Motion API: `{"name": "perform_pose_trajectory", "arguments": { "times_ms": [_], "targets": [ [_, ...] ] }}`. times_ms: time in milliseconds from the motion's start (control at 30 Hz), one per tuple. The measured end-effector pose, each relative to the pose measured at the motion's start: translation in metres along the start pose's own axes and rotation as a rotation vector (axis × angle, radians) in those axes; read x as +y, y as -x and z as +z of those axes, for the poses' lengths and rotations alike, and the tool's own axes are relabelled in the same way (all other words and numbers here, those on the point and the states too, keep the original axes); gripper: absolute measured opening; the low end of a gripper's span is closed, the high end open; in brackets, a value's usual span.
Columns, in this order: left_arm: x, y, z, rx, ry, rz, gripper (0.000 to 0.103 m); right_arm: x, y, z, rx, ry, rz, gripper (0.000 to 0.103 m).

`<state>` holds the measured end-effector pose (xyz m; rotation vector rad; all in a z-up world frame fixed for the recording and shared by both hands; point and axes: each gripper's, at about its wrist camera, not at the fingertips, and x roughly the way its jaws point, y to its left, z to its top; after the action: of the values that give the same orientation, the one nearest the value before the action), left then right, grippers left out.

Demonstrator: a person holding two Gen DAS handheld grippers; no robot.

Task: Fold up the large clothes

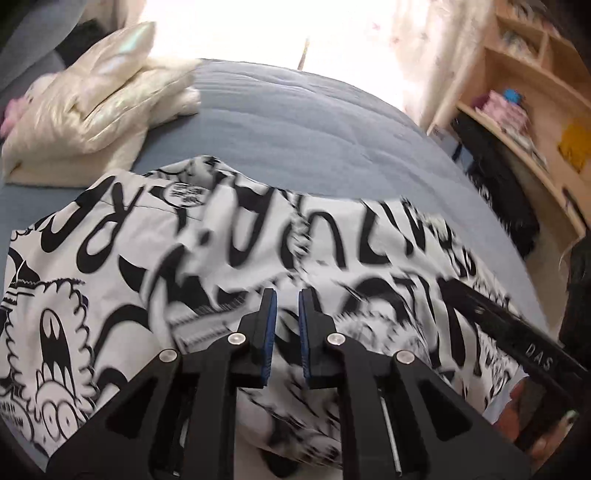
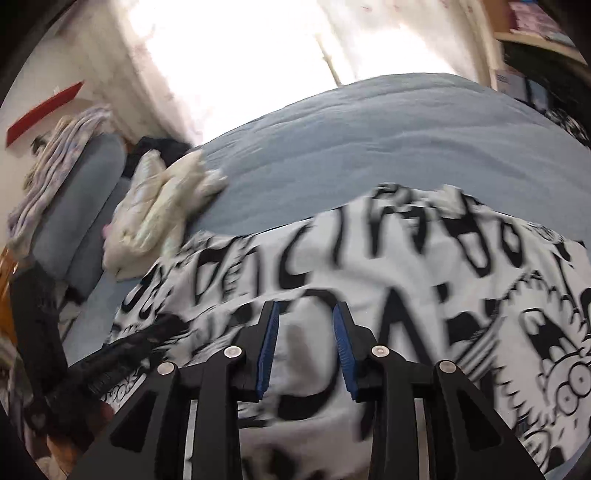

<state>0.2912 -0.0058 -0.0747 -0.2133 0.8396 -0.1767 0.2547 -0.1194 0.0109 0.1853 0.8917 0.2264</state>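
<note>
Blown-out daylight floods from the window (image 1: 236,26); both fisheye views are motion-blurred, bowed and dark-cornered.

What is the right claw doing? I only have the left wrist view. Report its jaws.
Observer: The right claw is open, jaws apart, over the black-and-white printed garment.
Operator: Tell me what lies beyond the cream bundle.
Observer: A striped blanket lies on top of the grey-blue bolsters.
Operator: Check the wall above them.
Observer: A red strip is fixed to it.
</note>
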Motion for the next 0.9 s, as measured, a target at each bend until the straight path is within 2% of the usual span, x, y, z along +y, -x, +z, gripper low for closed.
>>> {"name": "perform_pose_trajectory", "arguments": {
  "times_ms": [133,167,300,533,667,767,900],
  "targets": [
    [-0.014,-0.012,-0.032,0.077,-0.034,0.090,0.009,0.016,-0.020,-0.029,0.099,0.052,-0.041,0.035],
    [-0.012,-0.013,-0.041,0.073,-0.030,0.112,0.011,0.015,-0.023,-0.041,0.112,0.055,-0.052,0.035],
    [-0.013,-0.006,-0.057,0.063,-0.030,0.135,0.011,0.015,-0.017,-0.063,0.093,0.088,-0.078,0.036],
    [-0.016,-0.005,-0.059,0.064,-0.051,0.171,0.013,0.008,-0.009,-0.068,0.110,0.072,-0.088,0.039],
    [-0.020,0.001,-0.063,0.056,-0.065,0.187,0.016,0.015,0.001,-0.074,0.106,0.108,-0.110,0.050],
    [-0.017,0.006,-0.066,0.066,-0.038,0.165,0.018,0.012,0.005,-0.078,0.096,0.081,-0.066,0.062],
    [-0.011,0.009,-0.066,0.087,-0.008,0.134,0.018,0.006,0.010,-0.081,0.097,0.032,-0.040,0.066]
  ]
}}
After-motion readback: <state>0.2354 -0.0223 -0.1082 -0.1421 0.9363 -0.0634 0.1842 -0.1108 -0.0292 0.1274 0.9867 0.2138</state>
